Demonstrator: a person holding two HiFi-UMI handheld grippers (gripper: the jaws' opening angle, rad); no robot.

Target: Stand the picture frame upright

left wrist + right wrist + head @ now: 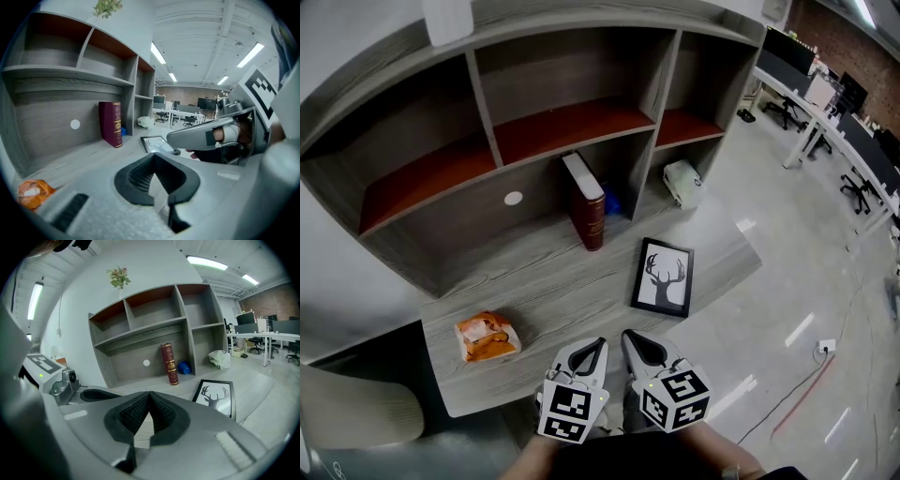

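Grey worktop, picture frame lies flat; your left claw and right claw closed, empty. Likely approach: reach, open.

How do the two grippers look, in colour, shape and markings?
Both the left gripper and the right gripper have light grey shells tapering to a point, with a black ribbed lining inside. Each carries a cube with black-and-white square markers.
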